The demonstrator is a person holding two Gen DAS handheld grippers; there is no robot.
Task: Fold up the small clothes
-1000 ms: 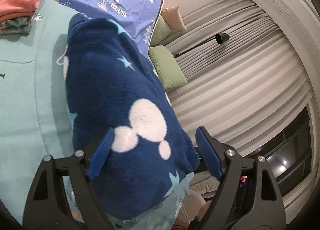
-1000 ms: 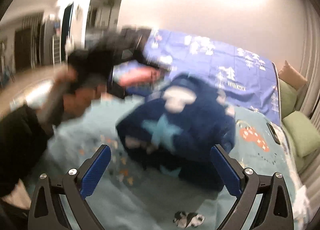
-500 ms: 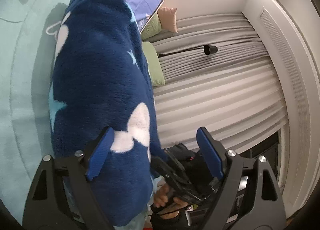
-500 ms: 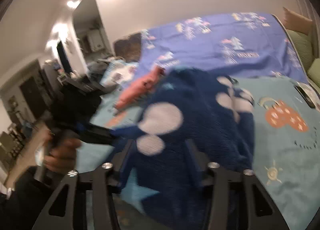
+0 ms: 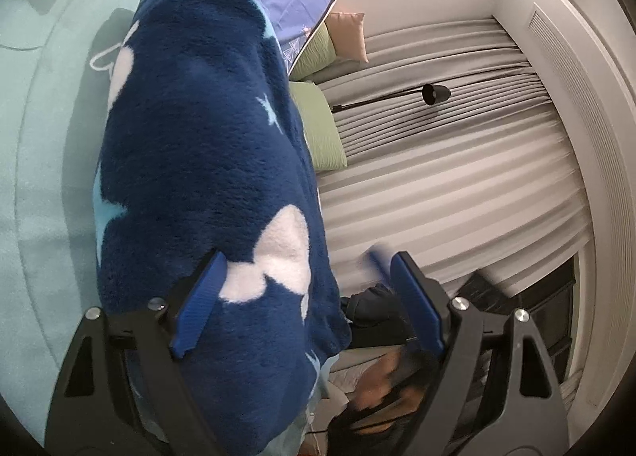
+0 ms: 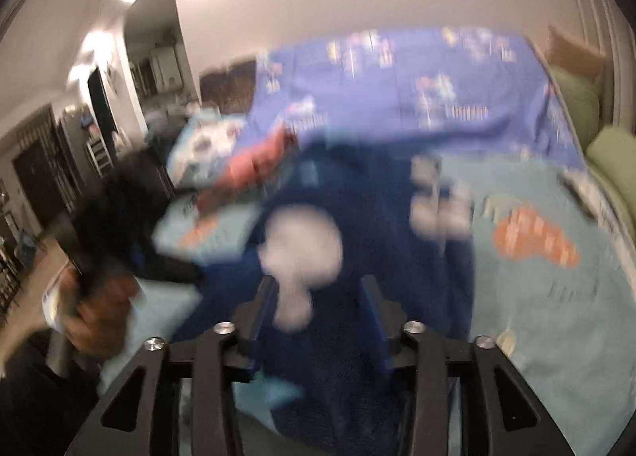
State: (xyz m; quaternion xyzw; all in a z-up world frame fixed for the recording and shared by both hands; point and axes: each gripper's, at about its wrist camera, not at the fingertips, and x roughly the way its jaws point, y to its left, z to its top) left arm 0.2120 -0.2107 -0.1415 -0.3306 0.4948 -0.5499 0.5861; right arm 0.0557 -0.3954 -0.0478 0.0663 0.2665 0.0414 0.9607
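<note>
Fleece garment [image 6: 357,257] is clamped by the right hand-held gripper [image 6: 318,321] mid-fold, while the left hand-held gripper [image 5: 306,305] is spread wide around it and must be closed next.

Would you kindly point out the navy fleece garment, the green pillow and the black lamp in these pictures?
navy fleece garment [image 5: 198,162]: left wrist view, on the plain blue pile at its middle.
green pillow [image 5: 322,130]: left wrist view, on its flat face.
black lamp [image 5: 435,93]: left wrist view, on the shade.
</note>
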